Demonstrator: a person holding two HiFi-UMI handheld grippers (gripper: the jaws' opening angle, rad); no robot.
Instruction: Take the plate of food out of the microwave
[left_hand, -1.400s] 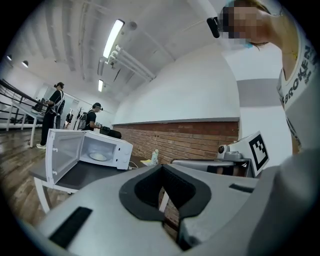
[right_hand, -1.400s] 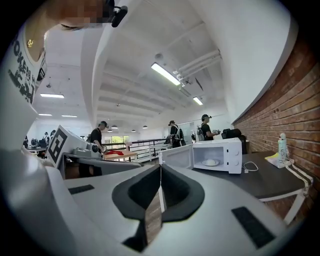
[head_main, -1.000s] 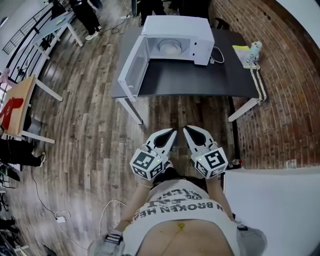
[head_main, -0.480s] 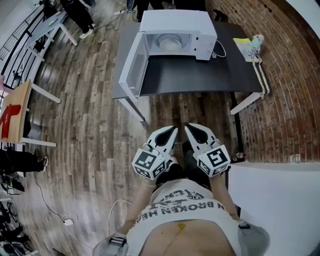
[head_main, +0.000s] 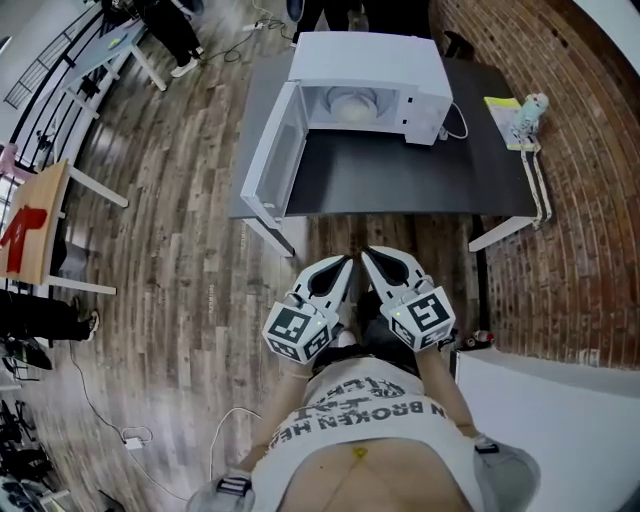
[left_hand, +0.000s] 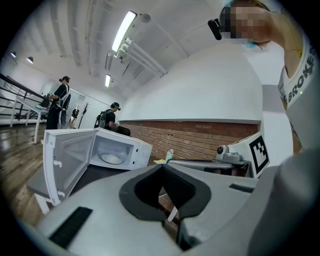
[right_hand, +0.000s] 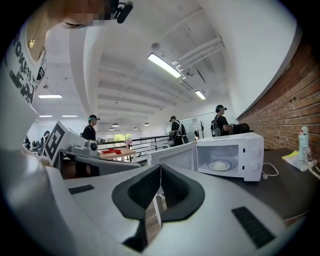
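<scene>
White microwave (head_main: 370, 75): on the dark table (head_main: 400, 180); door (head_main: 272, 150) swung wide, so the cavity is reachable
Plate of food (head_main: 348, 101): flat on the cavity floor, well apart from both grippers; round, no long axis, face up
Left gripper (head_main: 343, 265): jaws closed together, empty; held at the waist, aimed tablewards
Right gripper (head_main: 370, 256): jaws pressed together, nothing held; just beside the other, probably approaching

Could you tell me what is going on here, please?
A person holds a gripper in each hand. The left gripper and right gripper are both shut and empty, held side by side above the wooden floor, short of the dark table. On it stands a white microwave with its door swung open and the plate of food inside, not yet touched.
</scene>
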